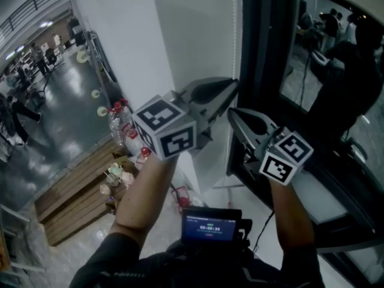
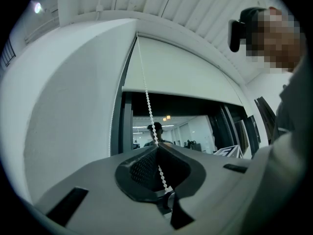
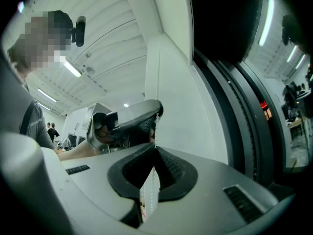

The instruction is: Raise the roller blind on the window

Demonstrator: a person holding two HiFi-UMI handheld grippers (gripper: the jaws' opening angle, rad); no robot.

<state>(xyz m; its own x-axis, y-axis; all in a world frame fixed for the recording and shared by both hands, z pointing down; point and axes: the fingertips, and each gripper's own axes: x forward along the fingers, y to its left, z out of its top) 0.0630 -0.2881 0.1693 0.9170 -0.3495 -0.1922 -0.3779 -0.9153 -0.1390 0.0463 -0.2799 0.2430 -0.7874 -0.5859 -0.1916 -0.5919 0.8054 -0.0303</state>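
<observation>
head view: from the person's head, steeply down over both forearms; left gripper [image 1: 231,89] and right gripper [image 1: 235,116] close below, window [image 1: 336,59] right, floor [image 1: 66,119] far down left.
left gripper view: rides on the left gripper, tilted up along its fingers [image 2: 139,168] at the roller blind [image 2: 186,77]; bead chain [image 2: 147,102] very near the lens.
right gripper view: rides on the right gripper, faces up along the wall [image 3: 176,106], window at right.
shared: bead chain in both gripper views; left gripper close ahead in the right gripper view.

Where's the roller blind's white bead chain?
In the left gripper view, the white bead chain drops from the blind's left end into the left gripper; the right gripper clamps it below.
</observation>
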